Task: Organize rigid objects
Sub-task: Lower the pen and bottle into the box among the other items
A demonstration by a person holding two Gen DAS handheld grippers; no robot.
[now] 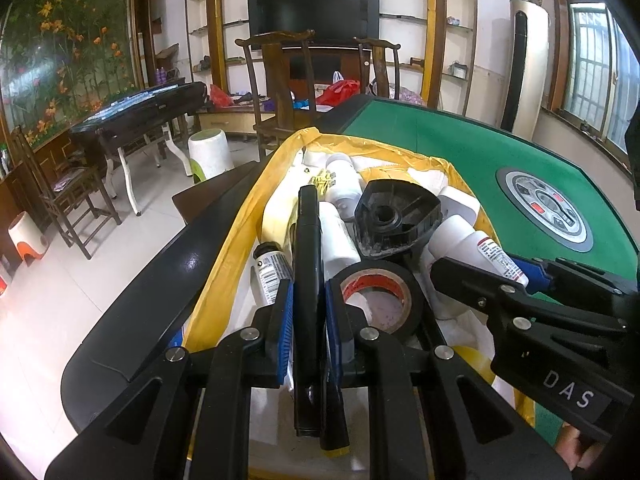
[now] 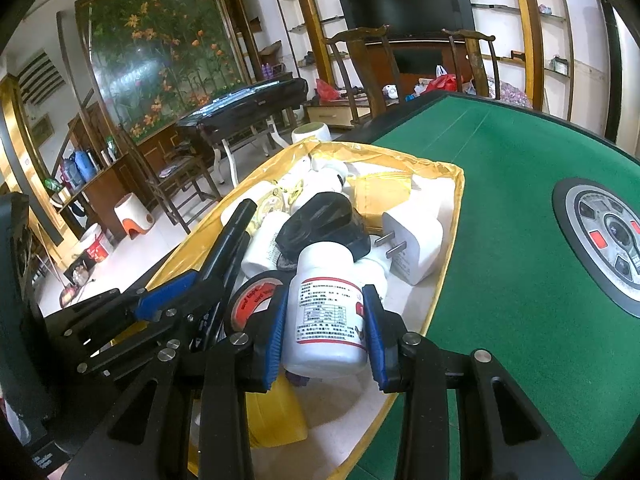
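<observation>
Resting on green table (image 2: 500,200), yellow box (image 2: 456,200) is filled with clutter: black knob (image 1: 394,216), tape roll (image 1: 378,300), white plug (image 2: 412,240).

Left gripper (image 1: 308,300) is clamped tight on black pen (image 1: 308,260); pen's long axis is run straight ahead along fingers, over box.

White bottle (image 2: 326,316) is squeezed in right gripper (image 2: 326,328), cap pointed away, just right of pen, over box's near end.

Both hands are equally near box; free spot is needed below each.

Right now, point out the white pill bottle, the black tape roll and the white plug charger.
White pill bottle (image 2: 326,316): right wrist view, label.
Black tape roll (image 1: 414,294): left wrist view, outer rim.
White plug charger (image 2: 416,240): right wrist view, body.
</observation>
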